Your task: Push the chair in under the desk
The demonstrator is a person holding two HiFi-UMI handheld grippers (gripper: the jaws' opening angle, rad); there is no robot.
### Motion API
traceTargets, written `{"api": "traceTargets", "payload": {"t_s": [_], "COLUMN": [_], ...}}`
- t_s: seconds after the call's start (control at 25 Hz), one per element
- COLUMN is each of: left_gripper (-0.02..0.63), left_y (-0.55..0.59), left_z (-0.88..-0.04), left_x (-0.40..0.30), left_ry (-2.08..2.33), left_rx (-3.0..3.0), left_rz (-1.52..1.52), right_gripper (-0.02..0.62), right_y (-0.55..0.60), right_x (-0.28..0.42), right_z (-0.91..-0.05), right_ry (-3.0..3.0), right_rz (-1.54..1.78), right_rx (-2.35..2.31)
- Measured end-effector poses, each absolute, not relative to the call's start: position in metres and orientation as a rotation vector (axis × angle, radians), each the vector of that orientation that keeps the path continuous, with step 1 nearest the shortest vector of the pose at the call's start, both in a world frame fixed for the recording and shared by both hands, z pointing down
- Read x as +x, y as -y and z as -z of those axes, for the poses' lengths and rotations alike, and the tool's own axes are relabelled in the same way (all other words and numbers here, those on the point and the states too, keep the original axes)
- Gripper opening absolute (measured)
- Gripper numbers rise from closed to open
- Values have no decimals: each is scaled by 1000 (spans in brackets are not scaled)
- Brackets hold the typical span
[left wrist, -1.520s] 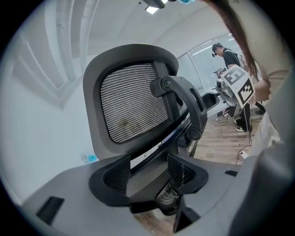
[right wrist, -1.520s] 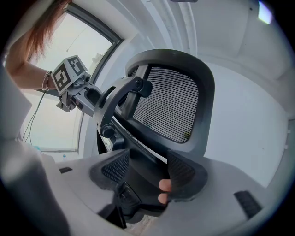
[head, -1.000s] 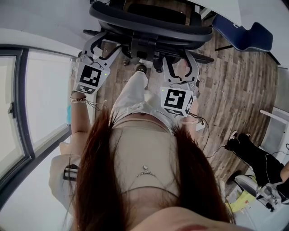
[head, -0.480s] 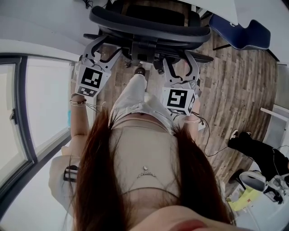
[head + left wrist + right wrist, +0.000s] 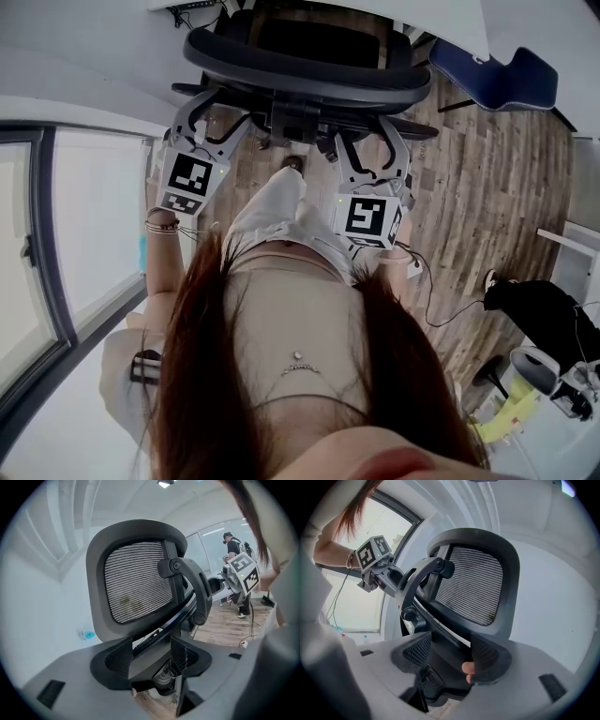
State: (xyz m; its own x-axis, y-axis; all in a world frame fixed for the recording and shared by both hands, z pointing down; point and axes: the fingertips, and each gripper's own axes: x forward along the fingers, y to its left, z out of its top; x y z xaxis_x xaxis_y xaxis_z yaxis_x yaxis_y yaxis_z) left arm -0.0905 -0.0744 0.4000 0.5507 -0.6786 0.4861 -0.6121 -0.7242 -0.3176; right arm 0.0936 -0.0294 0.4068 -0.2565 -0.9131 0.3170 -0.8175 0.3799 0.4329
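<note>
Wood-plank floor (image 5: pixel 487 178) runs beside a tall glass window (image 5: pixel 94 216). At the white desk (image 5: pixel 450 19) stands a black mesh-backed office chair (image 5: pixel 309 70). Left gripper (image 5: pixel 208 112) and right gripper (image 5: pixel 370 141), jaws spread, straddle its rear frame. A blue moulded chair (image 5: pixel 497 70) stands close on the right.
</note>
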Motion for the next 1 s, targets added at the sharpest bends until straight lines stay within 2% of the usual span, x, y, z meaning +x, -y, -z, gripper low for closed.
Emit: {"api": "traceTargets", "payload": {"t_s": [1.0], "left_gripper": [241], "left_y": [88], "left_z": [-398], "left_x": [-87], "left_ry": [-1140], "left_rx": [-2723], "left_rz": [859], "right_gripper": [273], "right_y": [49], "right_x": [99], "right_z": [-408], "right_ry": [2109], "right_rz": [232], "right_rx": [1484]}}
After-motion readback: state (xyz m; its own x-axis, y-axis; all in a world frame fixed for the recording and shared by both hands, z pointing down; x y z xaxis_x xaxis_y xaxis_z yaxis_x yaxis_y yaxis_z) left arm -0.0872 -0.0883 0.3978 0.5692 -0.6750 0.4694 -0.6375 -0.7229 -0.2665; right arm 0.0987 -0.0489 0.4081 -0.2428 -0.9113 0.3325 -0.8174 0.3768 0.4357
